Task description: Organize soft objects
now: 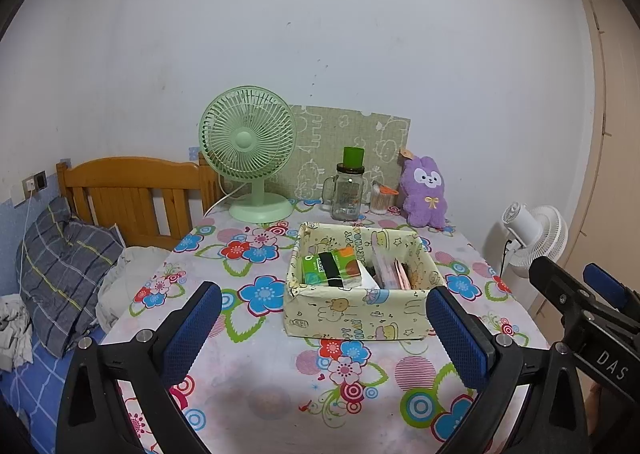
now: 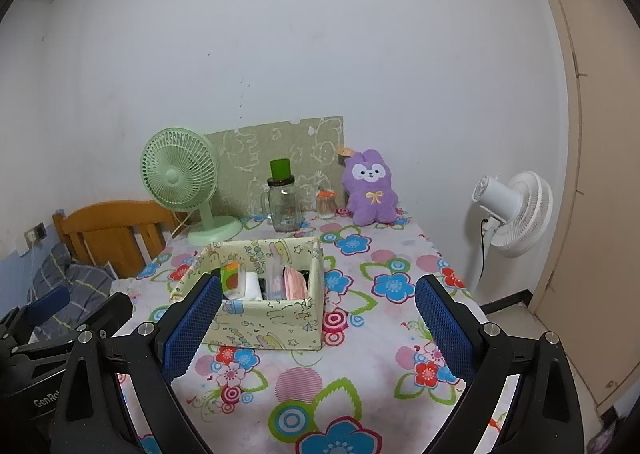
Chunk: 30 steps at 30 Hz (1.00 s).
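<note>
1. Left gripper (image 1: 324, 318) and right gripper (image 2: 318, 318): both spread, empty, hovering over the near table edge.
2. Purple plush rabbit (image 2: 370, 188) sits upright at the far edge, beside the cotton-swab jar (image 2: 326, 204).
3. Risk: reaching past the storage box (image 2: 276, 318) could topple the glass mason jar (image 2: 284, 206).

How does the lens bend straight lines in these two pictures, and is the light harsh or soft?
Left wrist view: the door frame bows inward and black corners ring the picture; the light is soft, with only a faint shadow on the tablecloth. Right wrist view: the door frame curves likewise, the wall is evenly lit, and the purple plush toy looks sharp, without glare.
</note>
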{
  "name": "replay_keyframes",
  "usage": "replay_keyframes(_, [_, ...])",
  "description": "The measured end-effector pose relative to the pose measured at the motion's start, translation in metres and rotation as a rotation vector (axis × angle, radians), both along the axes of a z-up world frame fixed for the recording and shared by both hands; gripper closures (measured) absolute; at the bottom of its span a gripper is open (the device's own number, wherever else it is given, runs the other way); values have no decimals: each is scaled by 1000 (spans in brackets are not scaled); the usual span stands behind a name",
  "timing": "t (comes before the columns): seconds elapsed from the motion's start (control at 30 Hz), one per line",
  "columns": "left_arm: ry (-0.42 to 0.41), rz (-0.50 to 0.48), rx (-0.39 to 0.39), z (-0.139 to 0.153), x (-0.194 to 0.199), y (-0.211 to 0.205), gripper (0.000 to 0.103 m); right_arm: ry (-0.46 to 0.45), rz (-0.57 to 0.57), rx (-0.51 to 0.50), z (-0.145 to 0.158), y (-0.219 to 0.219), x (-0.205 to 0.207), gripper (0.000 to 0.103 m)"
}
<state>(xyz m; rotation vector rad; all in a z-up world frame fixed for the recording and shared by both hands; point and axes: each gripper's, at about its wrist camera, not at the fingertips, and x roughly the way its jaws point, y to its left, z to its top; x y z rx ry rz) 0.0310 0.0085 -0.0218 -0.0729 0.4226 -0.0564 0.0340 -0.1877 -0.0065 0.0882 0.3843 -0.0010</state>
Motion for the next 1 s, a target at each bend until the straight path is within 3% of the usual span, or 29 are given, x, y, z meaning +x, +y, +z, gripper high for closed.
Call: replay_keyframes(1.0, [-1, -9, 32, 0, -2, -1, 0, 11, -10, 3, -3, -2, 2, 5])
